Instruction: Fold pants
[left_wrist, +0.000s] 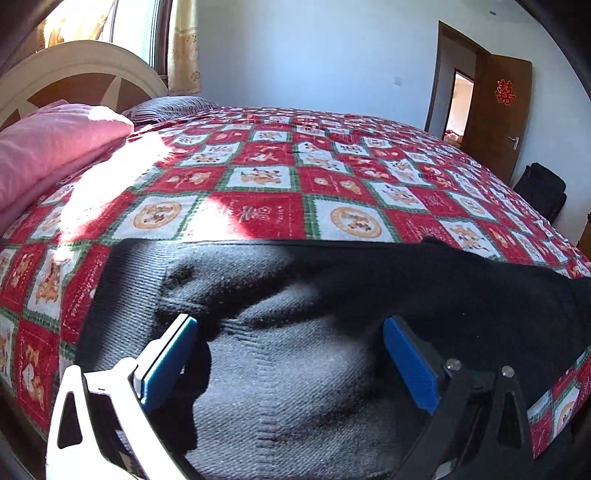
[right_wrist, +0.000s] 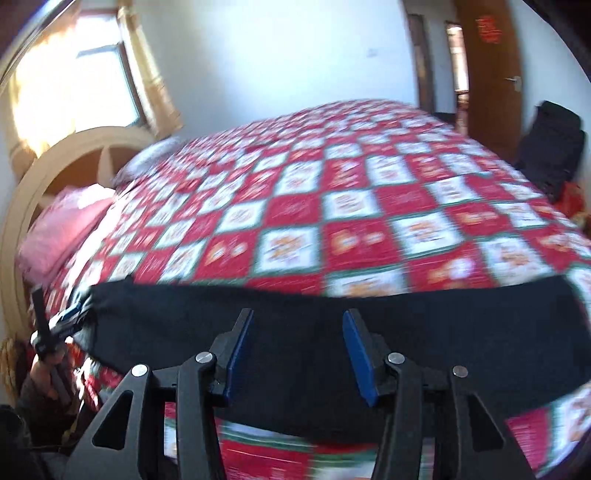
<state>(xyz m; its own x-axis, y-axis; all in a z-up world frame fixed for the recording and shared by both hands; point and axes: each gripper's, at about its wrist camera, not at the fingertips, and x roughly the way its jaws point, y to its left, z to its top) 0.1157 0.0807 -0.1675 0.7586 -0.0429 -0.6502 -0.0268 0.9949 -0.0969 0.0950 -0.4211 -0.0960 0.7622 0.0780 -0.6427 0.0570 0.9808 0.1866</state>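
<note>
Black knit pants lie across the near edge of the bed, their ribbed waistband end at the left in the left wrist view. My left gripper hovers low over this end, open, its blue pads wide apart and not pressing the cloth. In the blurred right wrist view the pants stretch as a dark band from left to right. My right gripper is above their middle, open, with nothing between its blue pads. At that view's left edge a hand holds the other gripper by the pants' left end.
The bed carries a red, white and green checked cover. A folded pink quilt and a striped pillow lie by the arched headboard. A brown door stands open at the back right, a black bag beside it.
</note>
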